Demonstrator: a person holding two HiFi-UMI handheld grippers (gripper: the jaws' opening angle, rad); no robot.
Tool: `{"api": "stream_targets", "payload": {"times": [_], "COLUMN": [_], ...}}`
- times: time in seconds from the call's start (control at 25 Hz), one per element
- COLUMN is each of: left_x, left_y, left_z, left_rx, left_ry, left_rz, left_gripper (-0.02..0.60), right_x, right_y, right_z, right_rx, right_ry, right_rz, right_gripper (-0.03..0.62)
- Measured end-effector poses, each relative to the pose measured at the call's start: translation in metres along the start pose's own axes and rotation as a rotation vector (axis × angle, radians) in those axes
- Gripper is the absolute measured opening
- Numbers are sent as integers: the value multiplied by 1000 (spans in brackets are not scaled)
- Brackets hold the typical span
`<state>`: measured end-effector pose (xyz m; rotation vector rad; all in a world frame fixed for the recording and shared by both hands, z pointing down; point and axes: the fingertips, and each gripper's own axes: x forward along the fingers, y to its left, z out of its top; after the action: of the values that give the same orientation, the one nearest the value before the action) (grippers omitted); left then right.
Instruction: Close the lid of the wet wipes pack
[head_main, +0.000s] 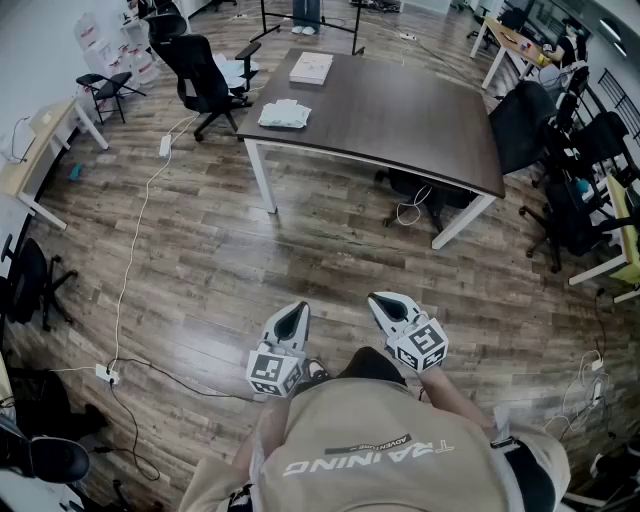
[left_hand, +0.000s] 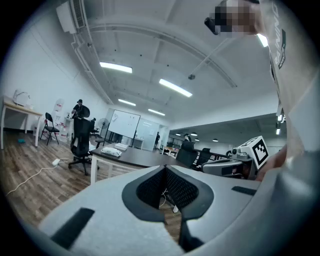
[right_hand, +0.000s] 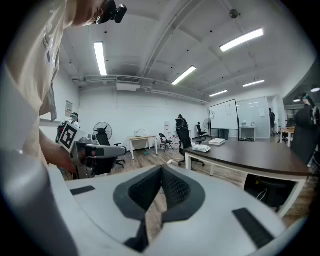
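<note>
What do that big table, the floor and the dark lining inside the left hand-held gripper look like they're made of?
The table: dark matte top with faint grain, probably wood-look laminate.
The floor: glossy brown planks catching the light; real wood or vinyl, can't tell.
The left hand-held gripper: its pads are dark with a fine dimpled texture, likely rubber.

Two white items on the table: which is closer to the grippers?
The rumpled wet wipes pack by the table's near-left corner; the flat white box lies farther back.

Bright, even light from ceiling strip lamps (right_hand: 100, 57); gripper views bulge fisheye, dark-cornered, near jaws soft.
</note>
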<state>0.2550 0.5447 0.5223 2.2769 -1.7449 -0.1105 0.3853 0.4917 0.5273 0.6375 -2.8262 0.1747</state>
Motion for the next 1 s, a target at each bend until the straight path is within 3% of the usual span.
{"api": "stream_targets", "payload": {"times": [0.2,0.56,1.0], "left_x": [-11,-3,29], "left_y": [1,4,-2], "left_z": [-2,7,-22], "left_rx": [-33,-5,-79], "left_ry": [11,-1,104], "left_rz": [-8,-54,-109], "left_gripper": [9,9,9], "right_x": [4,15,5], "right_y": [14,15,-16], "right_z": [11,22,-3], "right_rx": [177,75,131], "right_ry": [-79,-51,24], "right_rz": [26,-4,-74], "right_gripper": [14,14,14]}}
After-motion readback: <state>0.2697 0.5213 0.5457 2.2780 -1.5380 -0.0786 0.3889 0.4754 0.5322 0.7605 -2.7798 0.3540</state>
